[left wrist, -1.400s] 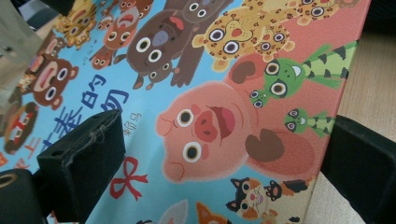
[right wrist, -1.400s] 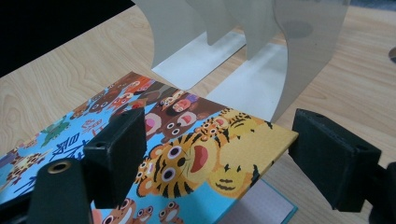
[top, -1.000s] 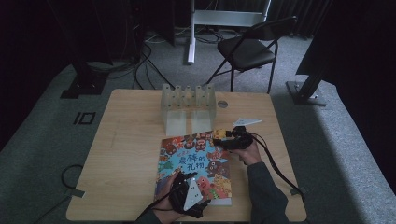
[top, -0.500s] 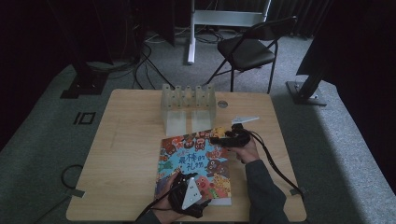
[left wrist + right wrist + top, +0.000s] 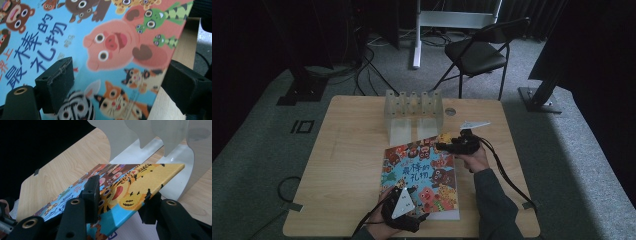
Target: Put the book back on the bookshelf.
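We see a picture book (image 5: 424,177) lying on a wooden table (image 5: 347,165), its colourful animal cover up, toward our near right part of the tabletop. Just beyond its far edge stands a clear rack (image 5: 413,114) with upright dividers.

The right gripper (image 5: 443,146) comes in from the right at the book's far right corner. In the right gripper view (image 5: 120,202) that corner of the cover is lifted off the pages below and sits between the two black jaws, one jaw above the cover and one below it. The jaws have just been closing on the cover, and they look to be pinching it, with the upper pad lying against the printed face. The rack rises just behind the raised corner.

The left gripper (image 5: 408,212) hovers over the book's near left corner. In the left gripper view (image 5: 117,82) its jaws stand spread wide above the cover, one over the blue print and one past the book's edge over the table, with nothing clamped between them. They have just been closing a little.
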`<action>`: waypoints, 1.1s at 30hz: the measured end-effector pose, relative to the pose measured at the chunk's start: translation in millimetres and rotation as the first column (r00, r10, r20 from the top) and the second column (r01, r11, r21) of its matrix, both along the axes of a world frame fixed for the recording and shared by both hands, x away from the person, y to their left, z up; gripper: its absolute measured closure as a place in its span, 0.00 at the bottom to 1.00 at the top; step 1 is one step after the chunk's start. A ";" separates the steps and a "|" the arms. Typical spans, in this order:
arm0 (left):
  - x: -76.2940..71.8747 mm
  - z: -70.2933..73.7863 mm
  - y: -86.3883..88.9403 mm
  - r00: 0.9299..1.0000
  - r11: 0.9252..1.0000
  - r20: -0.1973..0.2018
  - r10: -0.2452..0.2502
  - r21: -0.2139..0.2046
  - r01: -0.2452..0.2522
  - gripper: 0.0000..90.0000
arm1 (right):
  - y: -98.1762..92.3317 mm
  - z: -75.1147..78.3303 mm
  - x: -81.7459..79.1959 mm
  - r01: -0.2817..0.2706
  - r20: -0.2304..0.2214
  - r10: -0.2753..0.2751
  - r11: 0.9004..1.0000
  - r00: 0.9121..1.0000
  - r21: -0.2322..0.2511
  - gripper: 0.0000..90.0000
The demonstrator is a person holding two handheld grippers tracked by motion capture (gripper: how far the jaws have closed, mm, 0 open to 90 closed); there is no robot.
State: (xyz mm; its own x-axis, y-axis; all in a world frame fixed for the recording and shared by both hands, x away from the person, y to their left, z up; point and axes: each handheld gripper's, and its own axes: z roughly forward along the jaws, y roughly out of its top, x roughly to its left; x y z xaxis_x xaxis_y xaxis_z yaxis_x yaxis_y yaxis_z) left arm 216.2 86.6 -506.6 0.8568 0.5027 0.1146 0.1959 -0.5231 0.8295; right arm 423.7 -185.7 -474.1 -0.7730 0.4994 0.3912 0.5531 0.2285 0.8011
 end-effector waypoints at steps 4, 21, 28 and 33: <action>-7.1 3.2 17.5 1.000 0.999 0.010 -0.006 -0.038 0.007 0.20 | 1.7 3.7 0.3 -0.004 0.001 0.004 1.000 1.000 -0.012 0.65; 34.1 5.2 69.2 0.985 0.984 -0.008 0.172 -0.056 -0.172 0.20 | 7.3 15.0 0.1 -0.011 0.016 0.011 0.999 1.000 -0.031 0.66; 53.3 9.6 81.3 0.977 0.974 -0.017 0.211 -0.078 -0.212 0.20 | 7.8 18.8 -3.1 -0.008 0.031 0.009 1.000 0.999 -0.026 0.67; 63.9 8.2 93.1 0.969 0.961 -0.052 0.241 -0.124 -0.246 0.21 | 7.4 22.6 -5.1 0.002 0.045 -0.001 1.000 0.999 -0.017 0.68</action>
State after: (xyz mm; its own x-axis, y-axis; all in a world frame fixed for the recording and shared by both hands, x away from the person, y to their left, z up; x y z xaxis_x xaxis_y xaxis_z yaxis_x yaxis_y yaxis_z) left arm 280.2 179.7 -498.5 0.7090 0.7051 0.0072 0.3349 -0.3457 0.8765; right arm 418.7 -178.3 -451.5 -0.7890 0.5069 0.3473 0.5168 0.2417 0.8213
